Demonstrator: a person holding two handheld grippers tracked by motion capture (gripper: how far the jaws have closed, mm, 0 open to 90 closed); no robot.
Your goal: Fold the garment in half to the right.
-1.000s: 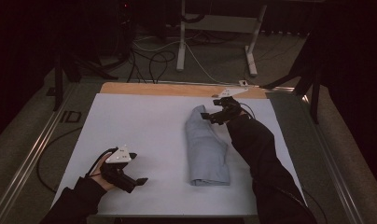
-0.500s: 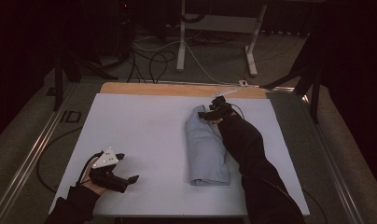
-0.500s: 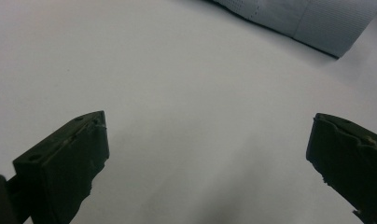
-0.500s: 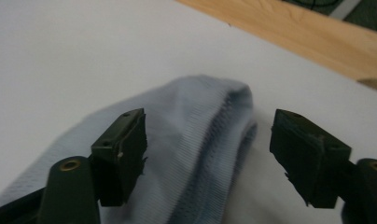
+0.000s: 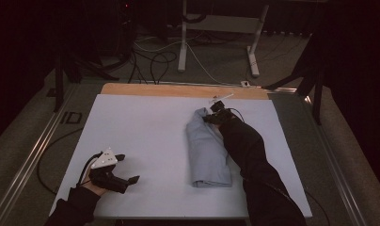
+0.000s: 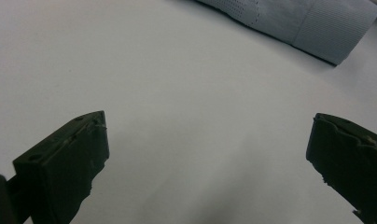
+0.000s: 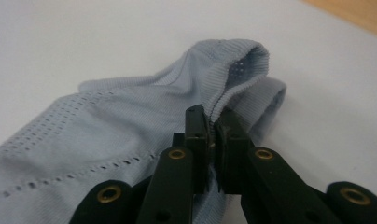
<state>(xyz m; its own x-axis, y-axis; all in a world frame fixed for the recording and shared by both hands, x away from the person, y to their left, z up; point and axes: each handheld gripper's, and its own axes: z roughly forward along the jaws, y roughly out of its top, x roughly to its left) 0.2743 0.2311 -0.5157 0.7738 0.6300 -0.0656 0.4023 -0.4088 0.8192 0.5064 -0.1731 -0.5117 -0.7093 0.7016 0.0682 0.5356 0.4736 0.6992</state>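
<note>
A: Pale blue-grey folded knit garment (image 5: pixel 208 153), with ribbed edges and rows of small holes, lies lengthwise on the white-topped bench (image 5: pixel 146 136), and the right hand-held gripper (image 5: pixel 211 116) is right at its far end.

B: And in the right gripper view that right hand-held gripper (image 7: pixel 213 122) has its black jaws pinched together on a ribbed fold of the garment (image 7: pixel 130 126), the cloth rising in a soft hump just ahead of the tips.

A: Over on the other side, the left hand-held gripper (image 5: pixel 127 172) sits low at the near edge of the bench, well apart from the cloth, grey three-cornered plate on top.

B: Jaws spread wide there. In the left gripper view the left hand-held gripper (image 6: pixel 207 154) has nothing between them but bare white surface, with the garment's ribbed hem (image 6: pixel 312 28) far ahead and off to one side.
</note>
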